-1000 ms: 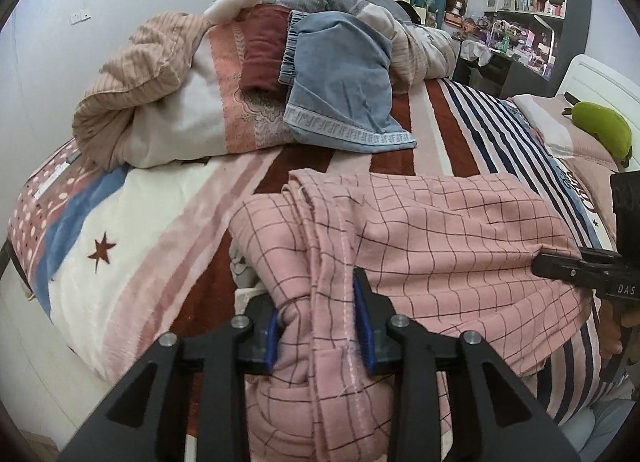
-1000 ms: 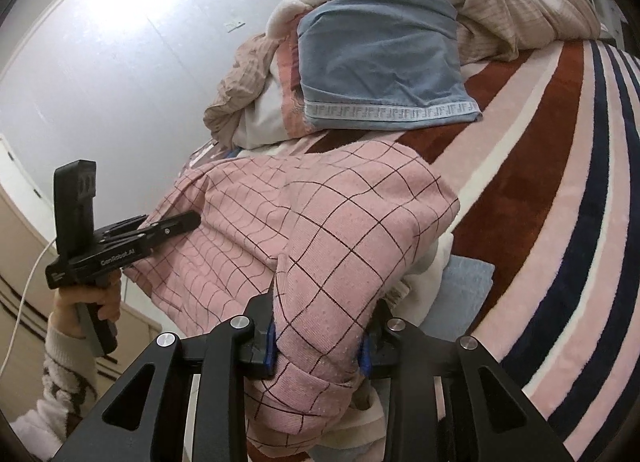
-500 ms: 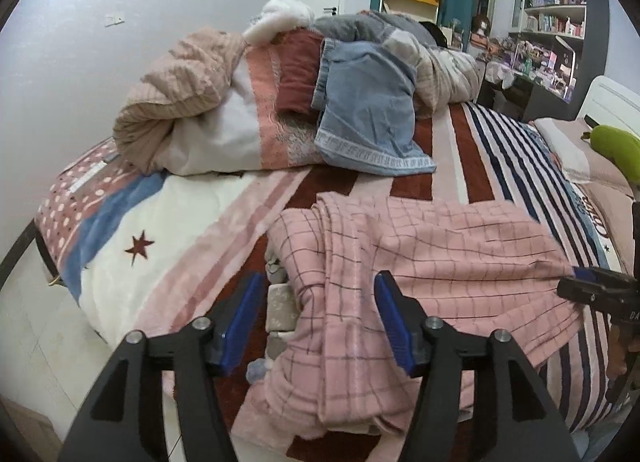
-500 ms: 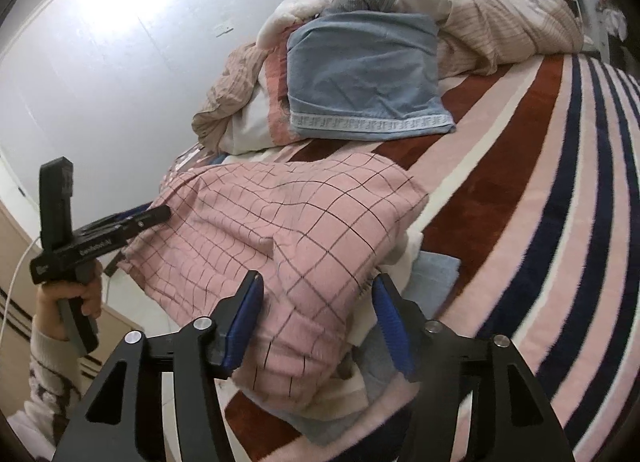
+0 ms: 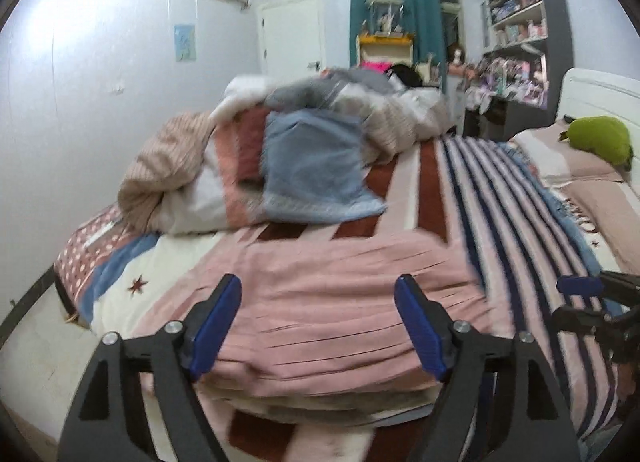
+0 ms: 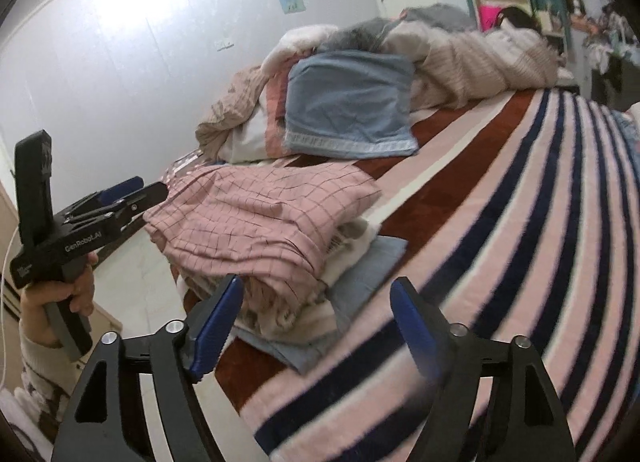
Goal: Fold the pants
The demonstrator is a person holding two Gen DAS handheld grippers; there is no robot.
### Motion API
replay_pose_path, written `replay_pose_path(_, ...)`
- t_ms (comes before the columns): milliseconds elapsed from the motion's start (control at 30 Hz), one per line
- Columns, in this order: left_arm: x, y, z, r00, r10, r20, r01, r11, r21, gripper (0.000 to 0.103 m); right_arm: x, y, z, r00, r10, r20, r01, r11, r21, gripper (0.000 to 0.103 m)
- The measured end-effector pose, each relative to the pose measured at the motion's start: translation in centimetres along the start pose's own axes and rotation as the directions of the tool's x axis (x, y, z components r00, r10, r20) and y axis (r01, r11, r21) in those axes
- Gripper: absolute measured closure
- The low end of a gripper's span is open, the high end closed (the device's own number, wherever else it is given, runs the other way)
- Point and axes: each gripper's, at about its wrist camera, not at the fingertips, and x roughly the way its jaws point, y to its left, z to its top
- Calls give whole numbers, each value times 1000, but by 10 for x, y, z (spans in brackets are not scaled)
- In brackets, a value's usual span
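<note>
The pink checked pants [image 5: 340, 302] lie folded on top of a stack of folded clothes [image 6: 340, 294] at the near edge of the bed; they also show in the right wrist view [image 6: 260, 226]. My left gripper [image 5: 318, 326] is open and empty, pulled back just short of the pants. My right gripper [image 6: 316, 326] is open and empty, hovering beside the stack over the striped blanket. The left gripper also shows in the right wrist view [image 6: 132, 192], and the right gripper in the left wrist view [image 5: 576, 296].
A striped blanket [image 6: 520, 222] covers the bed. A heap of bedding with folded blue jeans [image 5: 316, 170] on it lies at the far side. A green plush toy [image 5: 598, 138] rests on a pillow at right. Shelves and a door stand behind.
Both grippers opened and let go of the pink pants, then pulled back and up from them. The pants now rest flat on the stack.
</note>
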Motion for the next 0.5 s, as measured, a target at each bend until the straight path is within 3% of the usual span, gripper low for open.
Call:
replay_pose_path(133,-24,-46,3,995,-31,99,29,999,20,19,-46,-6,-16,994,-89,69,91,995,-28,22)
replay_pose_path(233,-44,-86,2,984,-65,168,60,998,33,17,-84,-14,-32,979,-158,132,163,986,-26,9)
replay_pose_path(333,-58,-116,0,974,-81,212,74,996,44,9,-122,-22,-50,955,-219,201,223,975,1,3)
replay_pose_path(500,-73,-152,-10,958,-146,246,134,989,62,9,-171,-31,-80,897,-311,316,307,950,61,1)
